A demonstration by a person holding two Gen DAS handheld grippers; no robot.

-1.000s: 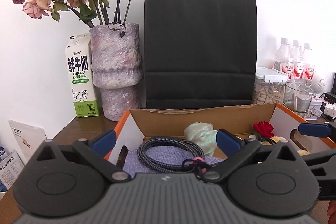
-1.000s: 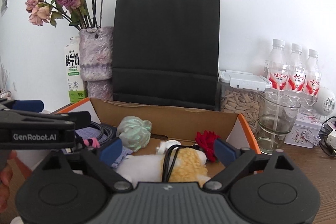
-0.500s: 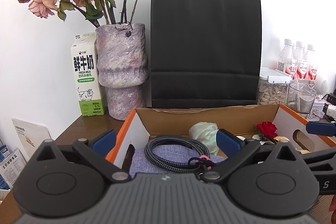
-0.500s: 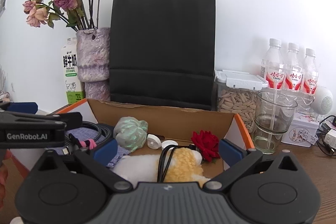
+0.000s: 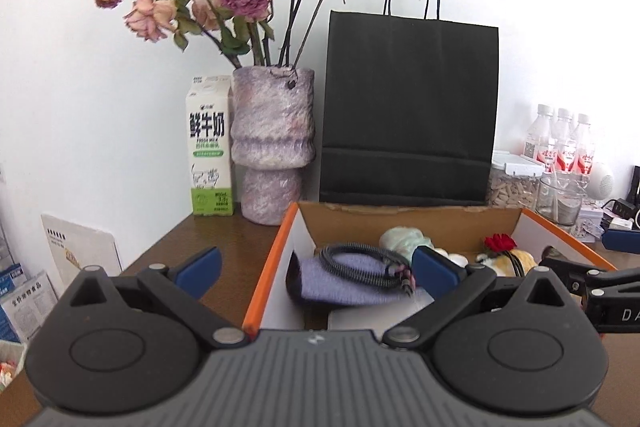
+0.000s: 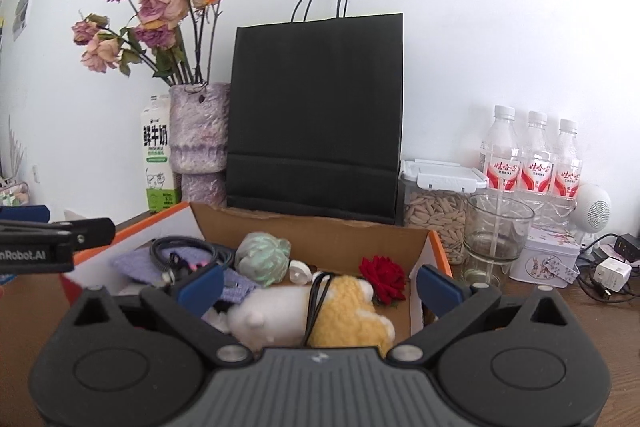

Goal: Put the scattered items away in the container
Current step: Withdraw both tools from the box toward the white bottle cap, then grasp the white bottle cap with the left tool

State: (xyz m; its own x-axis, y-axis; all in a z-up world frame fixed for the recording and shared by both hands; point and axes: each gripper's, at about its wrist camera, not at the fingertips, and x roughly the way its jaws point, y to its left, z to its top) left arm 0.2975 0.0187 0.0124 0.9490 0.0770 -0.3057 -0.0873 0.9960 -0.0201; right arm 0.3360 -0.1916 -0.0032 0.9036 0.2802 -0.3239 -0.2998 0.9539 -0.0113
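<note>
An orange-edged cardboard box (image 5: 272, 259) (image 6: 320, 227) sits on the brown table. Inside lie a coiled black braided cable (image 5: 352, 261) (image 6: 176, 247) on a lilac knitted cloth (image 5: 340, 285) (image 6: 136, 263), a pale green ball (image 5: 404, 239) (image 6: 262, 255), a red rose (image 5: 498, 242) (image 6: 382, 273) and a white-and-yellow plush toy (image 6: 320, 315). My left gripper (image 5: 316, 267) is open and empty, straddling the box's left wall. My right gripper (image 6: 318, 285) is open and empty, just above the plush toy.
Behind the box stand a black paper bag (image 5: 408, 107), a lilac vase of dried roses (image 5: 272, 143) and a milk carton (image 5: 208, 147). To the right are a seed jar (image 6: 436, 215), a glass (image 6: 496, 231), three bottles (image 6: 532, 159), a tin (image 6: 548, 259) and chargers (image 6: 608, 273). Leaflets (image 5: 80, 251) stand left.
Both grippers have drawn back and up from the box, the left one also shifting left, so the box contents look smaller and further off. Both stay open and empty.
</note>
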